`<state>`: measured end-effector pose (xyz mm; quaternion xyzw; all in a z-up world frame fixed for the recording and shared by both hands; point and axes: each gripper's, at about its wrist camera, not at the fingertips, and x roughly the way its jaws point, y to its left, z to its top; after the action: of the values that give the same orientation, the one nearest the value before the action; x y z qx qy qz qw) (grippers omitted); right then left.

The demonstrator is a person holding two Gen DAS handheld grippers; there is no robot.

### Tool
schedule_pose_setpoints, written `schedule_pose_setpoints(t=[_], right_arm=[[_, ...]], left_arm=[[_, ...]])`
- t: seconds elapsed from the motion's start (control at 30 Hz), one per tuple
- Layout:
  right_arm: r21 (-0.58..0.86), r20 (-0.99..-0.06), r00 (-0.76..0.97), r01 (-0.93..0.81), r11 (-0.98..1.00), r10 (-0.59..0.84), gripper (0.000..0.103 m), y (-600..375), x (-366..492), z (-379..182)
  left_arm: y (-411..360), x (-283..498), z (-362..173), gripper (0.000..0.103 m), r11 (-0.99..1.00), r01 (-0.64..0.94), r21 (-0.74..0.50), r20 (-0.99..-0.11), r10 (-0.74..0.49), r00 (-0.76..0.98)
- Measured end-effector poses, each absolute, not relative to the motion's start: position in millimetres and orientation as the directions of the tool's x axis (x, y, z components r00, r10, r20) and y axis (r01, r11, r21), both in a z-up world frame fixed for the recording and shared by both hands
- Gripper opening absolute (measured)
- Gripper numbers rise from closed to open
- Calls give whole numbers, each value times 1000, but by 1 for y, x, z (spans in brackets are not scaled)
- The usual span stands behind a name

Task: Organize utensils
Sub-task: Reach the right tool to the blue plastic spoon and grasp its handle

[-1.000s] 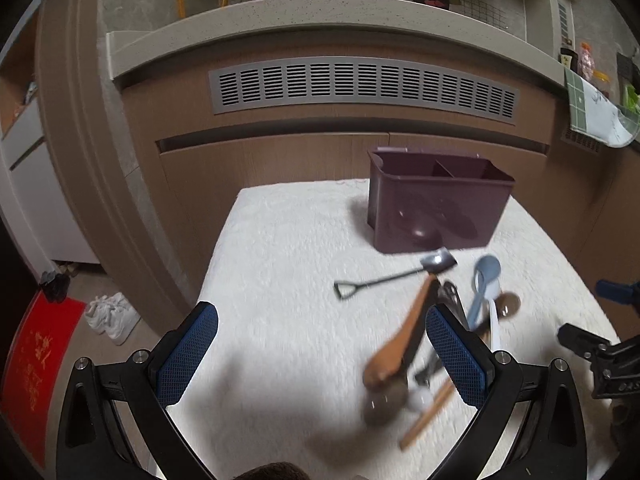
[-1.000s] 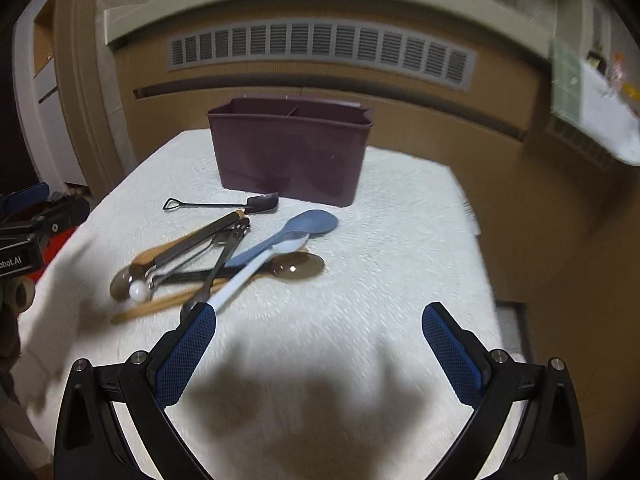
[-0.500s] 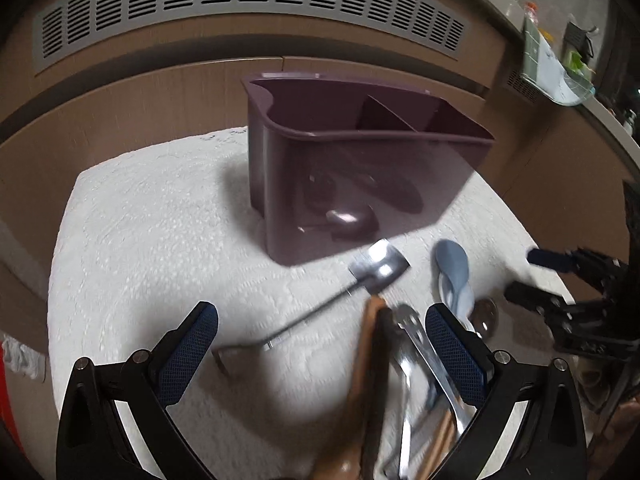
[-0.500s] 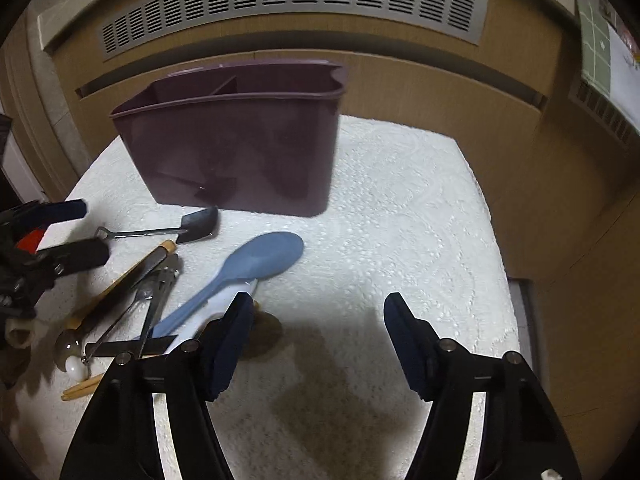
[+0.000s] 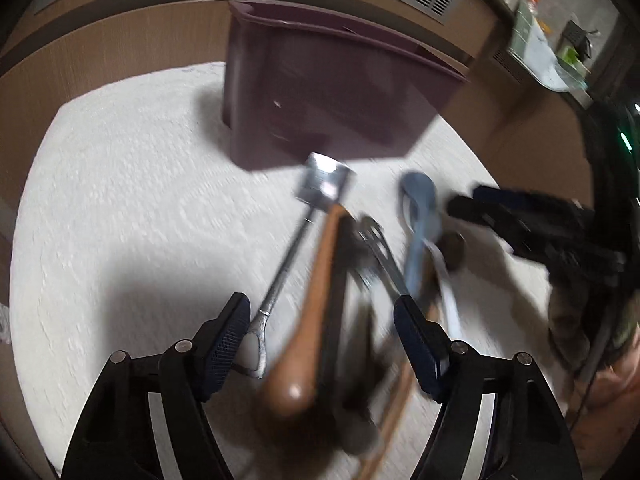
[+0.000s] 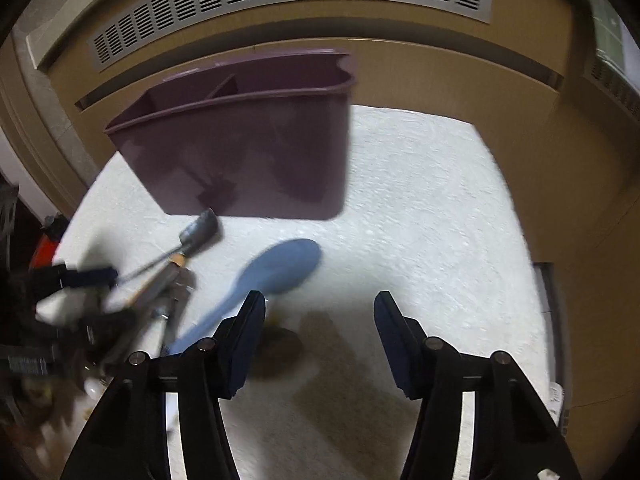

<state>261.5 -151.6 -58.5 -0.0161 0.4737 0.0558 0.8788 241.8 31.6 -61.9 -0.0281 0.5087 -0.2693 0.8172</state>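
A purple caddy is set upright at the far side of a white cloth. The utensil pile is straddled by the left gripper, fingers apart, nothing held. The wooden spoon is laid between them, bowl nearest, handle pointed toward the caddy. The right gripper, also spread, is placed just beside the blue spoon.

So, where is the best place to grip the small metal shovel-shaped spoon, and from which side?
Probably on the thin bare shaft of the shovel spoon, closing across it from above. Its handle loop lies beside the left gripper, whose jaws are open. On its right the wooden handle lies close, so come in from the free left side.
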Motion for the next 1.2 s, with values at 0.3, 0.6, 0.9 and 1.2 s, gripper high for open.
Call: schedule_pose_setpoints(t=[0.3, 0.6, 0.9, 1.2], right_arm=[[75, -884, 456, -72, 995, 100, 50, -121, 302, -79], [40, -862, 487, -215, 976, 142, 25, -130, 272, -67], [82, -824, 518, -296, 952, 232, 19, -169, 248, -52], [90, -837, 527, -134, 987, 148, 61, -170, 259, -61]], left_arm=[[43, 206, -39, 74, 874, 395, -284, -810, -439, 390], [16, 270, -35, 60, 922, 345, -178, -834, -327, 444], [-17, 314, -62, 48, 950, 311, -31, -877, -176, 448], [6, 276, -57, 33, 963, 265, -41, -828, -181, 531]])
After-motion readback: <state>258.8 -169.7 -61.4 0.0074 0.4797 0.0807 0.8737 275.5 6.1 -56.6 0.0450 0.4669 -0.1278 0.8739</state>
